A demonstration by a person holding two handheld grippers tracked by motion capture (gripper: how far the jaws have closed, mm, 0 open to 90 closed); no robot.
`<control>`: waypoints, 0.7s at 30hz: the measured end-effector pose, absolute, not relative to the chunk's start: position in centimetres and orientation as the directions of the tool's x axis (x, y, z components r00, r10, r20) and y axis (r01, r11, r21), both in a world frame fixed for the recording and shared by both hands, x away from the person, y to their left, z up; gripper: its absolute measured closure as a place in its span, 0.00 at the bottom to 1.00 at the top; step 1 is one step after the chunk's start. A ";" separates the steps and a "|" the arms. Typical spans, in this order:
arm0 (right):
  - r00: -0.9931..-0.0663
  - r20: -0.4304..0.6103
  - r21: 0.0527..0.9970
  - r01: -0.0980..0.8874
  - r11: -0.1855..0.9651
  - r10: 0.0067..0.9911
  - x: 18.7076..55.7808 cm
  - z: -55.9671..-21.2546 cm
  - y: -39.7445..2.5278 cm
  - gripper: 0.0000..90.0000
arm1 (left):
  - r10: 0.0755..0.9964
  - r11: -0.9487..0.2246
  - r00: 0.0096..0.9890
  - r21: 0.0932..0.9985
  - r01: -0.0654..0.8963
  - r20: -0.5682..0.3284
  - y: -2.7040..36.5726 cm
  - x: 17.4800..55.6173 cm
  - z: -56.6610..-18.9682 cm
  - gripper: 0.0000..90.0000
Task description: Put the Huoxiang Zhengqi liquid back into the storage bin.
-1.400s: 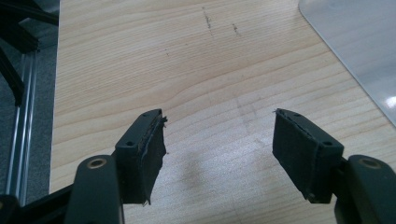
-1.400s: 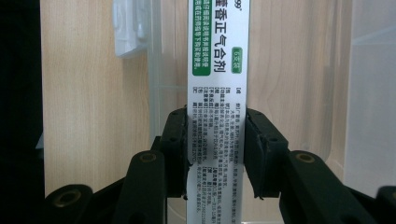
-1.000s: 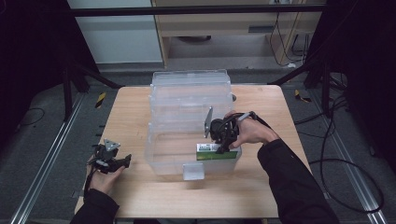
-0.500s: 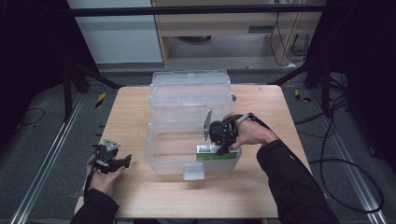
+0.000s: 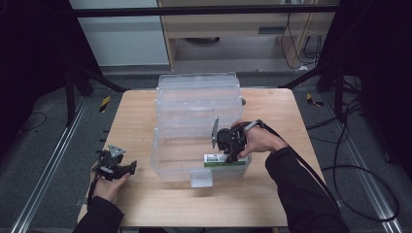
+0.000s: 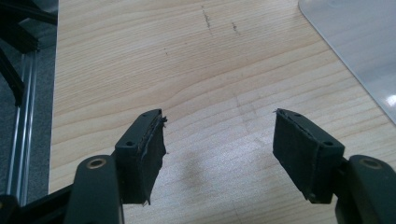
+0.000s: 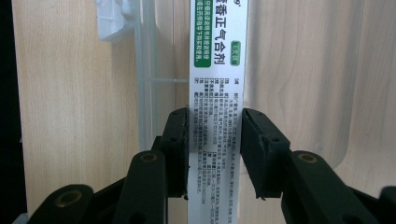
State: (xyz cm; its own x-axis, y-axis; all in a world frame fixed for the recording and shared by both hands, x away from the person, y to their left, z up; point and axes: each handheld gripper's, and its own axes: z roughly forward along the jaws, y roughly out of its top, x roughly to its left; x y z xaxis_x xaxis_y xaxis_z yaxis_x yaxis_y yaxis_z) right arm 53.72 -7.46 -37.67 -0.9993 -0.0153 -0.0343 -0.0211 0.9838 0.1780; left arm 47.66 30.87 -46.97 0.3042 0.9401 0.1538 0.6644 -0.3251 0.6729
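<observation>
Here the right gripper (image 5: 232, 154) reaches down inside the front compartment of the clear plastic storage box (image 5: 165, 160), its jaws closed onto the long sides of a slim white-and-green medicine carton (image 7: 215, 93); in the right gripper view the pads (image 7: 180, 149) press the printed faces with no gap to be seen; the carton lies low in that compartment, near its front wall, though whether it rests on the floor of the box or hangs just above I cannot tell. The left gripper (image 6: 219, 154) sits on the wooden worktop (image 5: 136, 111) well apart from the box, jaws spread wide with nothing between them. By my reading the step in hand is the setting-down or lifting of the carton at the box; which of the two the pictures do not settle. The next move calls for a straight vertical path clear of the box's wall and latch tab (image 5: 201, 178); a tilt could catch the carton's end on the rim.
</observation>
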 end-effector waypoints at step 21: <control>-0.992 -0.078 0.359 0.066 0.931 0.101 51.8 -33.2 -8.8 0.63 | 0.939 -0.327 0.307 0.674 0.663 0.154 30.7 47.6 -46.9 0.37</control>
State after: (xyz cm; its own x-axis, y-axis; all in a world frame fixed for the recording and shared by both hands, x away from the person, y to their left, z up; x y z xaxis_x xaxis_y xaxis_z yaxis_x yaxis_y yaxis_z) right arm 51.82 -8.79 -33.17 -0.9918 0.1010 -0.0781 0.0665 0.9310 0.3590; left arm 47.60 30.74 -46.90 0.3071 0.9391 0.1544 0.6627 -0.3274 0.6735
